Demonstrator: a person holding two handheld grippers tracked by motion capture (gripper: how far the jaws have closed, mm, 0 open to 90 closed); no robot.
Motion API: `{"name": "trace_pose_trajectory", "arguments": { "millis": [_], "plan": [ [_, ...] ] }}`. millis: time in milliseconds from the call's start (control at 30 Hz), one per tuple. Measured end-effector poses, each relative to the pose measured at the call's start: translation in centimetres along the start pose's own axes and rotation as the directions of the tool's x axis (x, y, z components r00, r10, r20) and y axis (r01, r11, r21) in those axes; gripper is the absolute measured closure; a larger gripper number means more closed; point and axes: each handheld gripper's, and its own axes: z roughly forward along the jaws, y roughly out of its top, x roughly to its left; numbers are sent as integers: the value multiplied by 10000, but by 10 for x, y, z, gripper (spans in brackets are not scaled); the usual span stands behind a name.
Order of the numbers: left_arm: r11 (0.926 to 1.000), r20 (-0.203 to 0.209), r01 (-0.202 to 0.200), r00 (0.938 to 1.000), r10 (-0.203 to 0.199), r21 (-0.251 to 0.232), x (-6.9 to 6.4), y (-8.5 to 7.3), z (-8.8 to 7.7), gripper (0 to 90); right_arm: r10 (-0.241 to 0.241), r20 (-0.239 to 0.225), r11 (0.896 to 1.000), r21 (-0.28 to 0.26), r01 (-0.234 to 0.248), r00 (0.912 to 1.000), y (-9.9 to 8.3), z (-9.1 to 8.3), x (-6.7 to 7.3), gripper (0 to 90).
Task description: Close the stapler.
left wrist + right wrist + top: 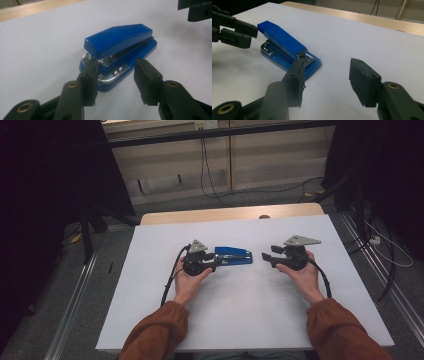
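A blue stapler lies flat on the white table, lengthwise from left to right. My left gripper is at its left, hinge end. The jaws stand open, one beside the stapler's rear corner and the other apart from it, with no pad pressing. My right gripper faces the stapler's front end from the right, a short gap away. It is open with nothing between its jaws. A hand holds each gripper low over the table.
A strip of wood runs along the table's far edge. Each gripper's black cable trails back toward the person. Beyond the table are floor cables and dark stands at both sides.
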Motion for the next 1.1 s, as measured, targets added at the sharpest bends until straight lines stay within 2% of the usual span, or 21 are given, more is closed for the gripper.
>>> {"name": "trace_pose_trajectory", "arguments": {
  "millis": [200, 233, 367, 467, 600, 667, 733, 800, 833, 900, 1100],
  "plan": [
    [9996, -213, -91, 9997, 86, -249, -2, 0, -8, 435, 117, 337, 9997, -208, -110, 9994, 2, 0, 3, 251],
    [9995, -278, -42, 9996, 33, -320, -2, 0, -9, 392, 162, 355, 9996, -252, -153, 9992, 3, 0, 3, 222],
    [9995, -692, -214, 9974, 197, -241, -1, 2, -11, 229, 90, 560, 9997, -219, -78, 9984, 2, 0, 6, 132],
    [9981, -1050, -454, 9936, 408, -426, -5, 3, -12, 161, 107, 632, 9998, -200, -95, 9979, 2, -1, 7, 106],
    [9964, -955, -355, 9950, 281, -764, -6, 5, -12, 80, 582, 631, 9975, -434, -556, 9963, 3, -3, 9, 29],
    [9962, -775, -107, 9970, 40, -862, -6, 6, -14, 59, 683, 470, 9962, -564, -656, 9966, 4, -5, 10, 34],
    [9970, -693, -257, 9974, 205, -737, -8, 7, -17, 48, 512, 517, 9969, -616, -480, 9973, 6, -7, 13, 34],
    [9974, -365, -72, 9993, 45, -724, -8, 7, -20, 50, 482, 512, 9966, -686, -446, 9975, 7, -10, 14, 42],
    [9971, -278, -125, 9996, 104, -744, -7, 7, -23, 50, 484, 486, 9955, -837, -443, 9976, 7, -12, 15, 48],
    [9958, -478, -71, 9989, 28, -909, -8, 7, -27, 50, 355, 583, 9937, -1081, -291, 9977, 7, -15, 16, 49],
    [9942, -920, 44, 9957, -144, -1072, -6, 6, -41, 50, 164, 794, 9944, -1055, -80, 9967, 4, -22, 20, 46]
  ]
}}
